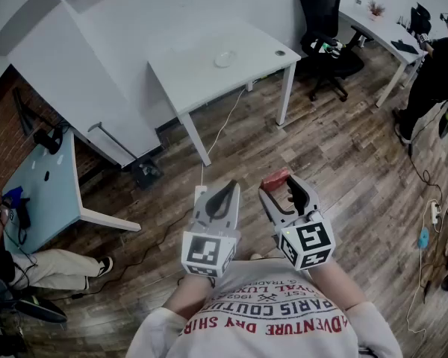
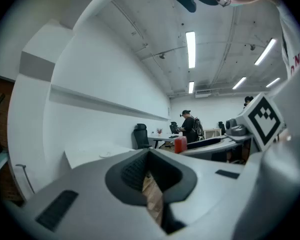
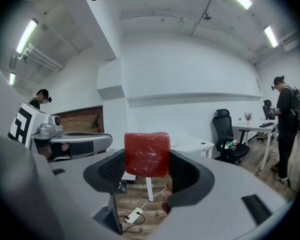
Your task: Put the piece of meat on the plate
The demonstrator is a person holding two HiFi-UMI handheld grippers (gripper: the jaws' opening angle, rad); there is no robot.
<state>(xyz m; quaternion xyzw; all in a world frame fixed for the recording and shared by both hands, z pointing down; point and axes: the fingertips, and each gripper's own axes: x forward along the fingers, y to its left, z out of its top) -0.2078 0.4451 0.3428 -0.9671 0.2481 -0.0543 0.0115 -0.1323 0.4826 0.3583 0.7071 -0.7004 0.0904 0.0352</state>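
A red block of meat (image 3: 147, 154) sits between the jaws of my right gripper (image 3: 147, 168), which is shut on it; it shows at that gripper's tip (image 1: 276, 178) in the head view. The right gripper (image 1: 282, 189) is held in the air over the wooden floor, roughly level. Beside it on the left, my left gripper (image 1: 224, 194) is shut with nothing in it, its pads (image 2: 135, 171) close together. A small white plate (image 1: 224, 59) lies on the white table (image 1: 201, 77) well ahead of both grippers, also faintly visible as the plate (image 3: 176, 144) in the right gripper view.
A black office chair (image 1: 325, 21) and a long white desk (image 1: 384, 28) stand at the far right, with a person (image 1: 433, 73) beside them. A light blue table (image 1: 41, 189) and a seated person (image 1: 30, 267) are at the left. Cables and a power strip (image 1: 200, 194) lie on the floor.
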